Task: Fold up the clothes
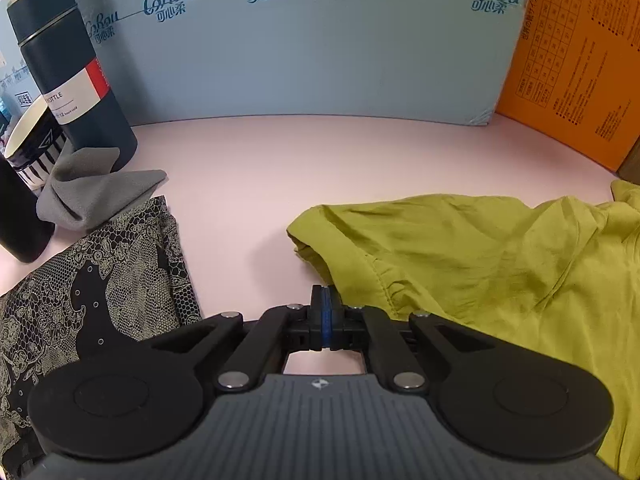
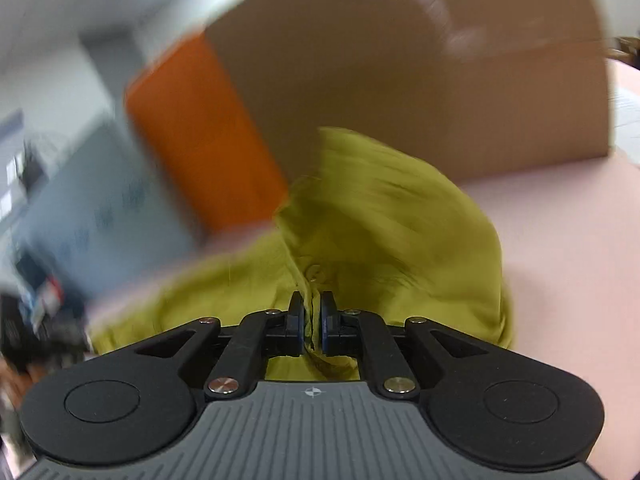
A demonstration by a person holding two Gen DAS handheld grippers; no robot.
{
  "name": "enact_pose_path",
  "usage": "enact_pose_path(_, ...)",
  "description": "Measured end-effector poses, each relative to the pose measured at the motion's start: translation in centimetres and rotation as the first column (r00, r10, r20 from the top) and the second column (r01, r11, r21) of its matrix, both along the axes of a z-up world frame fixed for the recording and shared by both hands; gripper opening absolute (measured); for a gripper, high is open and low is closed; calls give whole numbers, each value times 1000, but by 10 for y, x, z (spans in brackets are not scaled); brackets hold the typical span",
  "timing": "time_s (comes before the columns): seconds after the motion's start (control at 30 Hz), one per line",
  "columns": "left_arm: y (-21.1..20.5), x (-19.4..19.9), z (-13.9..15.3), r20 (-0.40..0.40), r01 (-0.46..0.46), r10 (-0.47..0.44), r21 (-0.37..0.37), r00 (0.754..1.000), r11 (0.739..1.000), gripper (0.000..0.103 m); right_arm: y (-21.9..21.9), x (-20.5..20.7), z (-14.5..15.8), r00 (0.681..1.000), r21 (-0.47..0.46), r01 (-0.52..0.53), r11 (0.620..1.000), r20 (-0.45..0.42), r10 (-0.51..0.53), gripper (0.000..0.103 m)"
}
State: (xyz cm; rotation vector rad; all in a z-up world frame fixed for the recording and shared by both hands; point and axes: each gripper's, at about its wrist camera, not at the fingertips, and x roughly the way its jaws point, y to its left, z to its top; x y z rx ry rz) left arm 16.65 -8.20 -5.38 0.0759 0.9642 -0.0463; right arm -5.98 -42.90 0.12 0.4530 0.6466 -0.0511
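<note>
Right hand-held gripper pinches the green garment; only the left view shows its closed, empty hand-held gripper.

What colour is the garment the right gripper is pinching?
Olive-yellow garment; sharpest in the left wrist view.

Pink table, green garment, lace cloth, perhaps folded.

Clothes on the pale pink table

The crumpled yellow-green shirt lies right, the black lace-patterned cloth left, with the folded grey cloth behind it. The light blue printed box stands at the back.
</note>
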Motion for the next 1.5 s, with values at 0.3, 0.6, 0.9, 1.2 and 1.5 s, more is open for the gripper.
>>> enact_pose_path(0.3,-68,-34,51,158,208,-187,-129,970,970,0,16,-21,-4,999,30,43,999,27,-43,63)
enact_pose_path(0.6,-230,-107,46,154,572,-563,-17,812,820,4,-16,-67,5,967,194,232,953,59,-247,68)
enact_pose_path(0.9,-150,-88,34,153,244,-226,-118,962,962,82,-31,-104,6,963,195,258,946,26,-268,79)
enact_pose_path(1.2,-30,-41,19,39,-209,214,-99,976,973,81,22,-61,2,999,170,42,985,-1,-42,80)
enact_pose_path(1.5,-20,-12,1,54,-95,99,-75,994,993,73,59,-54,14,1000,119,-27,992,0,27,85)
